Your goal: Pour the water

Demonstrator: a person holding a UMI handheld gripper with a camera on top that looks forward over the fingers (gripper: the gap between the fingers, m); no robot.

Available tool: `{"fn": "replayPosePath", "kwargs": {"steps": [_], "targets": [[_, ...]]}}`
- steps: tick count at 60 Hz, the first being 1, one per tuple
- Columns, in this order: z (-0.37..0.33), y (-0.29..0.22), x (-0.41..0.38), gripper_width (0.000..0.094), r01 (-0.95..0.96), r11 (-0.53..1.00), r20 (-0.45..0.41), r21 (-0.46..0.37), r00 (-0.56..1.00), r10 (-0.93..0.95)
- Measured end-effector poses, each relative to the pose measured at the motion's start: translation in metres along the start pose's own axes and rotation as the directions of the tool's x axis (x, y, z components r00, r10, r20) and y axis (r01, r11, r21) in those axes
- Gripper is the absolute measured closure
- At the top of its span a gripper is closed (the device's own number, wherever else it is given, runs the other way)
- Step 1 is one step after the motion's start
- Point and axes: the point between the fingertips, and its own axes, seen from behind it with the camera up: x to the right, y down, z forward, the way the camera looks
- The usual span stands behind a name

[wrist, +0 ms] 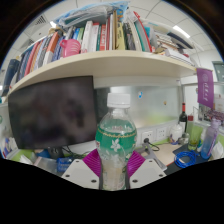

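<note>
We are looking at a clear plastic water bottle (117, 140) standing upright right in front of us, its white cap on and a green band of label wrapping its middle. It is sitting between the two fingers of the tool (115, 168), whose magenta pads (93, 160) are showing at either side of the bottle's lower half. The pads are lying close against the bottle, but we cannot tell whether both are actually pressing on it, so we are leaving the grip undecided. Whether the bottle's base is resting on the counter (160, 158) is also hidden from us.

Beyond the bottle, a dark monitor (50, 112) is filling the space to one side, under a white shelf (110, 65) that is carrying a long row of books (95, 38) with some folders lying flat on top. On the counter to the other side, small clutter is spreading out: a blue round thing (186, 157), a pale green container (196, 133), and a purple sign (205, 87) standing further back.
</note>
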Motion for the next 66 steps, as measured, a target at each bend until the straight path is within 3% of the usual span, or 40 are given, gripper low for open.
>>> {"fn": "replayPosePath", "kwargs": {"steps": [27,35,39,41,51,58,66], "targets": [[0.039,0.132,0.051,0.0637,0.103,0.987,0.069,-0.122,0.993,-0.095],[0.037,0.132,0.048,0.0617,0.128,0.988,0.09,-0.087,0.989,-0.121],[0.036,0.131,0.046,0.0556,0.132,0.989,0.088,-0.071,0.988,-0.125],[0.037,0.131,0.05,0.0445,0.141,0.988,0.073,-0.07,0.988,-0.135],[0.034,0.135,0.048,0.0358,0.137,0.985,0.063,-0.102,0.989,-0.131],[0.022,0.145,0.045,0.0062,0.152,0.979,0.078,-0.135,0.987,-0.142],[-0.022,0.149,0.059,0.0076,0.167,0.969,0.022,-0.179,0.986,-0.166]]}}
